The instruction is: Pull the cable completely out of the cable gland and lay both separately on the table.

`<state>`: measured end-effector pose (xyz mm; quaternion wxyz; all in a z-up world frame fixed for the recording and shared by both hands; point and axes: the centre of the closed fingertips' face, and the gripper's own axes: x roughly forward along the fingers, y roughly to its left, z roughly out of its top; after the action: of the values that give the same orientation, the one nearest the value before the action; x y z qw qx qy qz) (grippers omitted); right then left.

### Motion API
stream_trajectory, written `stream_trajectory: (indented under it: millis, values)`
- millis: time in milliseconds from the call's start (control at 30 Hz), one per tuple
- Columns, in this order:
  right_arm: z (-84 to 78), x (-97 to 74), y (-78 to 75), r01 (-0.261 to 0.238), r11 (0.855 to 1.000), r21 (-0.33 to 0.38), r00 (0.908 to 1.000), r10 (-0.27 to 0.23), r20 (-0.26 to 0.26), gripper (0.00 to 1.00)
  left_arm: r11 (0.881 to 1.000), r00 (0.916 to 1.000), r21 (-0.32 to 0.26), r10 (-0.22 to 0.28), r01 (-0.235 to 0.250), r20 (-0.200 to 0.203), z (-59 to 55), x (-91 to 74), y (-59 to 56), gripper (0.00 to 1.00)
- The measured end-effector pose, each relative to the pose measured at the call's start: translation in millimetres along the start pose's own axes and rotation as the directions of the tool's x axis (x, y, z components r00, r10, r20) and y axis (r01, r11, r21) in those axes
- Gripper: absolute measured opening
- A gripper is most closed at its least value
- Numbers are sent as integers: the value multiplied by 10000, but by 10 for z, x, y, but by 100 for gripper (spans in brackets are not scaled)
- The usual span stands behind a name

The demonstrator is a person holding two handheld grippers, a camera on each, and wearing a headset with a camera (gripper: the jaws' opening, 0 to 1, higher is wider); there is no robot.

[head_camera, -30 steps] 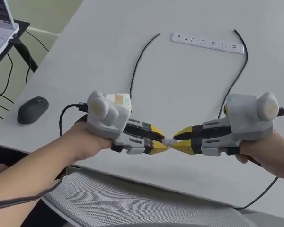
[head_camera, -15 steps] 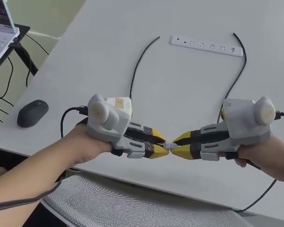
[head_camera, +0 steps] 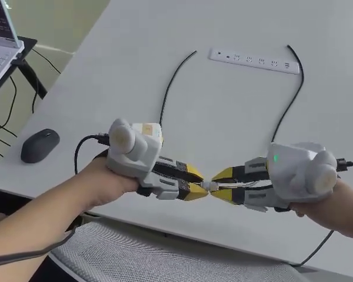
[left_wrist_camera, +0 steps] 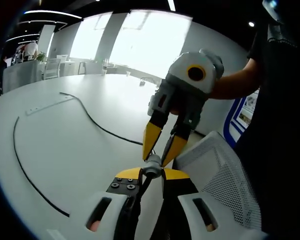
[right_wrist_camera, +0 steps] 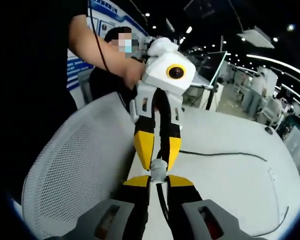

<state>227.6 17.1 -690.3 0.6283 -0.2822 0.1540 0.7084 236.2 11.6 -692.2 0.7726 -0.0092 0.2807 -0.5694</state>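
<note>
Left gripper (head_camera: 200, 187) has its yellow jaws drawn close on the small white gland (head_camera: 209, 186), which sticks out from their tips in the air over the near table edge. Right gripper (head_camera: 219, 186) meets it tip to tip from the other side. Its jaws stand in a narrow V with the thin black cable (head_camera: 238, 184) running back between them, and I cannot tell whether they pinch it. In the left gripper view the gland sits between that gripper's own yellow tips, and black cable leads down from it between those jaws too.

Below both grippers is a grey mesh chair (head_camera: 165, 252). On the white table (head_camera: 235, 117), a black mouse (head_camera: 40, 145) lies near the left edge. A black wire (head_camera: 170, 88) runs from behind the left gripper toward the far white strip (head_camera: 253, 60), whose black cord (head_camera: 291, 100) curves back toward the right gripper. Off the table at far left is a laptop (head_camera: 0, 41), its screen text too small to read. In the right gripper view a blue board (right_wrist_camera: 106, 10) bears writing too blurred to read.
</note>
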Motion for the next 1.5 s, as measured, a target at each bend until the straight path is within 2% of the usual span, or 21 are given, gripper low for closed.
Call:
stream_trajectory:
  millis: [200,300,467,533,633,700,733,767,800,867,900,933,1000,1033,1067,1100,1133,1200,1300,1433,1500]
  values:
    - [-17,3,0,892,9917,-925,9956,-915,-212,7,9992,10000,-400,65,-63,43,-2,4,6,15]
    - [-26,5,-30,1069,9912,-786,9940,-1084,-149,8,9991,9999,-410,124,-120,96,1,3,19,15]
    - [-21,8,-27,829,9963,223,9966,-829,19,9,9996,9999,-278,112,-110,55,-12,5,18,15]
    - [-10,-2,-52,786,9938,783,9966,-802,171,17,9999,9999,-127,107,-107,-4,-26,11,13,15]
    - [-19,-48,-65,379,9803,1936,9977,-480,481,20,10000,10000,34,76,-76,-18,-25,12,1,15]
    - [-115,-77,-123,198,9373,3479,9985,-367,418,23,9999,10000,106,88,-88,-17,-24,7,7,15]
    - [-116,-87,-112,-123,9220,3871,9983,-110,580,23,9999,10000,106,93,-93,-20,-25,5,10,15]
    - [-95,-106,-67,-890,8943,4386,9929,449,1100,22,9998,10000,182,94,-93,-22,-22,0,10,15]
    - [-90,-119,-78,-1119,8731,4746,9897,549,1322,19,9997,9999,235,103,-102,-36,-21,-2,10,15]
    - [-95,-143,-96,-1838,7944,5789,9784,913,1855,16,9994,9999,336,88,-86,-60,-18,-8,2,15]
    - [-75,-158,-126,-2138,7650,6075,9706,961,2206,17,9992,9999,381,93,-92,-47,-13,-11,-1,15]
    - [-46,-161,-166,-2181,7638,6075,9664,823,2435,17,9992,9999,397,98,-97,-30,-9,-12,-2,15]
    - [-34,-170,-182,-2543,7105,6562,9586,955,2681,16,9992,9999,396,102,-102,-18,-8,-15,2,15]
    - [-36,-163,-215,-2638,6901,6739,9558,930,2790,17,9991,10000,421,91,-91,-11,-5,-16,-3,15]
    - [-22,-154,-220,-2682,6883,6741,9541,931,2845,19,9989,10000,469,85,-84,-10,-1,-18,-8,15]
    - [-5,-149,-210,-2874,6740,6805,9490,1045,2973,19,9989,10000,472,82,-82,-12,0,-19,-9,15]
    - [25,-146,-161,-3220,6474,6908,9403,1334,3133,19,9988,10000,476,73,-72,-18,2,-22,-10,15]
    - [35,-115,-126,-3437,6221,7035,9347,1541,3204,19,9987,10000,512,66,-65,-15,9,-30,-11,16]
    - [64,-81,-88,-3614,6184,6979,9283,1689,3311,18,9984,10000,564,62,-61,-3,19,-41,-9,16]
    - [59,-41,-38,-3589,6217,6962,9308,1831,3163,17,9983,10000,577,52,-52,8,26,-48,-7,16]
    - [70,-47,-40,-3664,6170,6965,9276,1832,3257,16,9983,10000,578,31,-31,8,30,-47,-10,16]
